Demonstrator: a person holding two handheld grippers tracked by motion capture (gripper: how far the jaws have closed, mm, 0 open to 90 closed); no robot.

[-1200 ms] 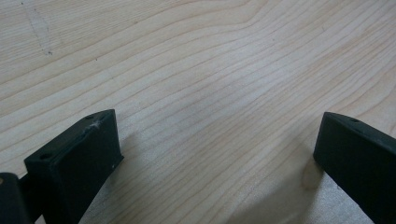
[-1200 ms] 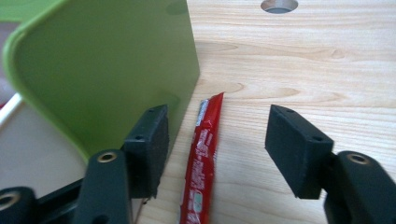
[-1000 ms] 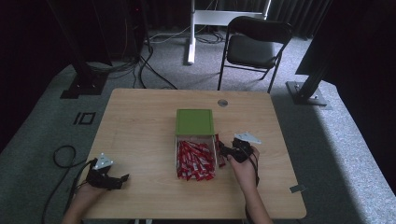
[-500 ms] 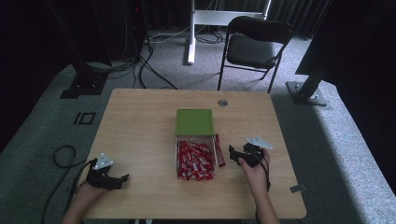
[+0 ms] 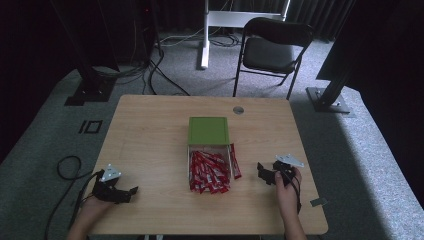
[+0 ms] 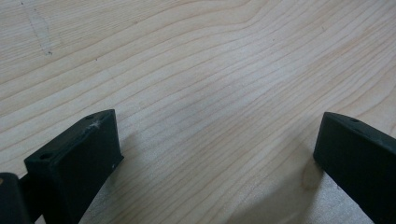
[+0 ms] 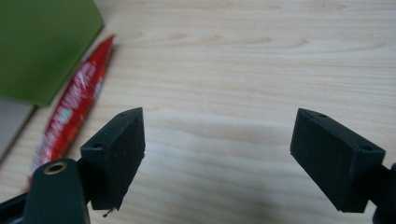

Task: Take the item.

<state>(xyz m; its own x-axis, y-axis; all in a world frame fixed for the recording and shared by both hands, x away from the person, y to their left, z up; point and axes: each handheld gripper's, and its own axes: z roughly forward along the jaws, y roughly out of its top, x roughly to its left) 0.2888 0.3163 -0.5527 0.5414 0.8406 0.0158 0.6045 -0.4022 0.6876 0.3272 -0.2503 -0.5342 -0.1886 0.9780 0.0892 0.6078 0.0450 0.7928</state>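
1. I take the thing in play to be the lone flat red foil sachet [image 5: 234,161] lying on the light wooden table [image 5: 150,135], just beside the right wall of the box.
2. It looks light, thin, floppy and slick, so I would pinch it across its narrow middle.
3. The clear shallow box [image 5: 208,169] holds a loose heap of similar red sachets [image 5: 207,172]; a green square lid [image 5: 208,131] sits at its far end.
4. My right gripper [image 5: 263,172] rests near the stray sachet, jaws spread wide around nothing.
5. My left gripper [image 5: 127,192] sits well apart on bare wood, jaws likewise wide and empty.
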